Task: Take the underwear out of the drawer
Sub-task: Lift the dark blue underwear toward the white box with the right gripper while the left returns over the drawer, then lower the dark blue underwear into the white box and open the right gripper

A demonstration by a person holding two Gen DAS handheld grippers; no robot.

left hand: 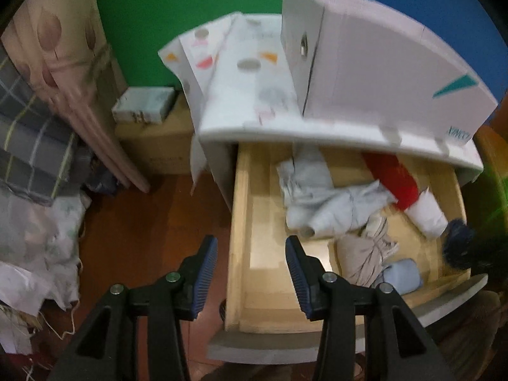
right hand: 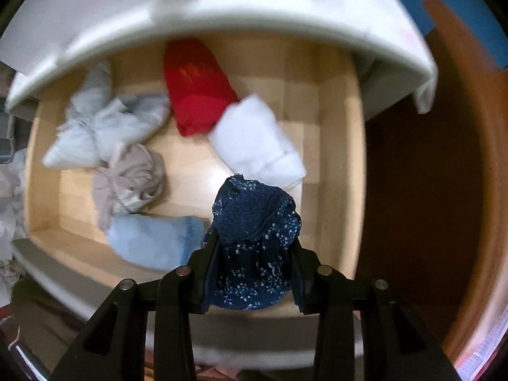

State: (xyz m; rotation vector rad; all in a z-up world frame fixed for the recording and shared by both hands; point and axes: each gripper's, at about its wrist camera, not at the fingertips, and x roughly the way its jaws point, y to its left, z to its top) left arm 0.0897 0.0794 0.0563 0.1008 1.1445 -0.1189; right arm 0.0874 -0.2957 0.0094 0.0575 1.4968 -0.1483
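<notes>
The wooden drawer [right hand: 336, 165] is pulled open and holds several rolled garments. My right gripper [right hand: 254, 238] is shut on navy blue patterned underwear [right hand: 254, 241], held above the drawer's front part; it shows as a dark bundle in the left wrist view [left hand: 457, 244]. In the drawer lie a red roll [right hand: 197, 92], a white roll [right hand: 257, 139], a pale grey bundle [right hand: 104, 127], a beige bundle [right hand: 133, 181] and a light blue roll [right hand: 152, 241]. My left gripper [left hand: 250, 254] is open and empty, above the drawer's left wall [left hand: 238, 222].
The white cabinet top [left hand: 365, 79] overhangs the back of the drawer. Left of the cabinet are a cardboard box [left hand: 155, 139], folded bedding [left hand: 38, 120] and crumpled cloth [left hand: 38, 247] on the red-brown floor [left hand: 143, 222]. A brown curved panel [right hand: 476, 158] stands right of the drawer.
</notes>
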